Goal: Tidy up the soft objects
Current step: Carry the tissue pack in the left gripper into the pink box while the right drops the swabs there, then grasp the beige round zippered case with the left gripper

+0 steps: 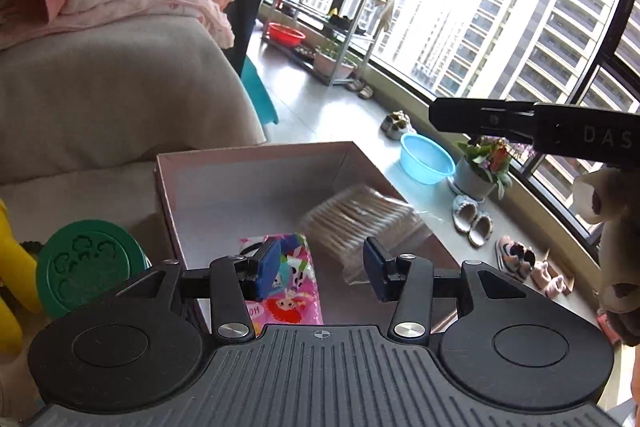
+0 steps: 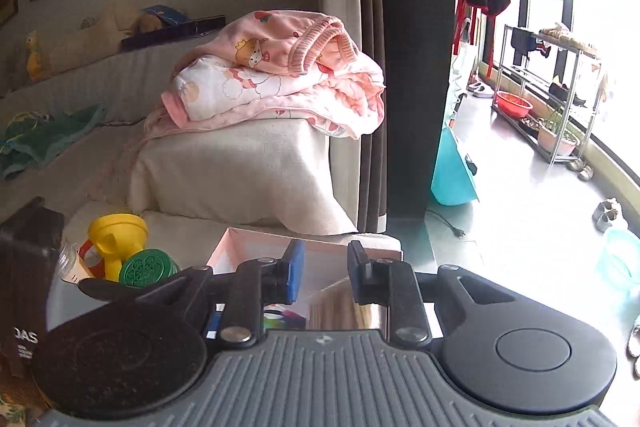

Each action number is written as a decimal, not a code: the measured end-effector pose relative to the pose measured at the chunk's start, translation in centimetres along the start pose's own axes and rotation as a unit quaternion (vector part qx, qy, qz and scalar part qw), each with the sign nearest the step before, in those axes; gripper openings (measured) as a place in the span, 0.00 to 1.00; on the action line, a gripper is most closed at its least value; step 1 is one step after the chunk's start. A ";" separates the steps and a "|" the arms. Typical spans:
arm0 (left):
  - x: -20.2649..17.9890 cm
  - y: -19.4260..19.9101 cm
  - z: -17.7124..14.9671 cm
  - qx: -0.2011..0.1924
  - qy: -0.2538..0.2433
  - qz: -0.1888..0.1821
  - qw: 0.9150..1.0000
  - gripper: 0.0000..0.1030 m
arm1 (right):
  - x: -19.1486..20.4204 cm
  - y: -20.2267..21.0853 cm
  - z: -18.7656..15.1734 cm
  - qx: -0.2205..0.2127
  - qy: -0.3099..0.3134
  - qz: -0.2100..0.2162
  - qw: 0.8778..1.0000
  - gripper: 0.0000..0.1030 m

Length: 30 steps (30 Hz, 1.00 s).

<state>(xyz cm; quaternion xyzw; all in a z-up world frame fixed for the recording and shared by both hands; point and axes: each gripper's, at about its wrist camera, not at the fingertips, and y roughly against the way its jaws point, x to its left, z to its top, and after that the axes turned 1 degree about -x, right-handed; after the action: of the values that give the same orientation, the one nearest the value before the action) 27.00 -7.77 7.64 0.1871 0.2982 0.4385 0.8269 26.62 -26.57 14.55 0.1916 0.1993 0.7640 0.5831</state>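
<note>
A shallow pink-rimmed box (image 1: 256,151) sits below my left gripper (image 1: 320,269), which is open and empty above it. Inside lie a bag of cotton swabs (image 1: 360,219) and a pink cartoon-print pack (image 1: 294,287). My right gripper's body (image 1: 540,127) shows at the right edge of the left wrist view, above a brown and cream plush toy (image 1: 616,227); whether it holds the toy is unclear. In the right wrist view my right gripper (image 2: 324,273) is open with nothing between its fingers, above the box (image 2: 240,239) and the swabs (image 2: 340,307).
A green lid (image 1: 86,263) and a yellow toy (image 2: 116,235) stand left of the box. Folded pink clothes (image 2: 280,75) lie on the sofa arm (image 2: 240,167). A blue basin (image 1: 426,157), a potted plant (image 1: 486,163) and shoes (image 1: 474,223) line the window sill.
</note>
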 end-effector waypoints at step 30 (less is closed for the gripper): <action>16.3 21.9 -13.5 -0.034 0.128 0.107 0.985 0.49 | 18.8 0.1 -8.6 0.048 0.101 0.126 0.986 0.55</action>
<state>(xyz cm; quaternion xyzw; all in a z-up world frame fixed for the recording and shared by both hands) 11.83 18.52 4.66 0.1317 0.3652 0.5545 0.7360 17.35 -9.10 8.50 0.1649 0.2682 0.8360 0.4495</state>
